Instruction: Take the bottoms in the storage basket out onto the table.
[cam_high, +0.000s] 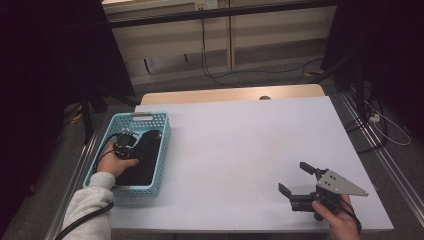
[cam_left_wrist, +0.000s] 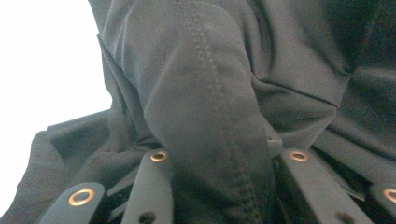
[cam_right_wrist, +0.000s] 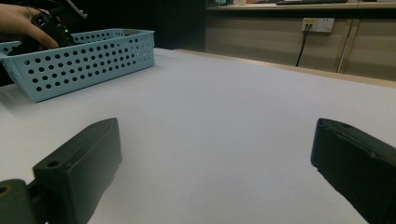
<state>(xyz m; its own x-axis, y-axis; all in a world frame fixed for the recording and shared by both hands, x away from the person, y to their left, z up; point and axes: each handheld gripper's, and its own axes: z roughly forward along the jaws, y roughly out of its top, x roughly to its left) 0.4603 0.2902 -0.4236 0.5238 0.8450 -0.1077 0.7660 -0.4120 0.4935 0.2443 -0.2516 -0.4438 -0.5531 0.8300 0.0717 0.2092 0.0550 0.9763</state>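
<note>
Fabric is bunching between the jaws of the left claw (cam_left_wrist: 219, 186), a ridge of black garment (cam_left_wrist: 210, 93) with a stitched seam standing up in the gap while the pads are pressing in on it from both sides, so the claw is clamped on the cloth. In the high view the left claw (cam_high: 126, 145) is reaching down into the light blue basket (cam_high: 162, 150), which is sitting at the left edge of the white worktop (cam_high: 250, 150), and the dark garment (cam_high: 145, 160) is lying inside that basket. The step in hand looks like the pick-up of the garment from the basket. The next move probably calls for a straight lift so that the cloth is clearing the basket wall without dragging it along. The right claw (cam_high: 300, 182) is resting low over the near right part of the worktop, well apart from the basket, its jaws standing wide apart with nothing between them.
</note>
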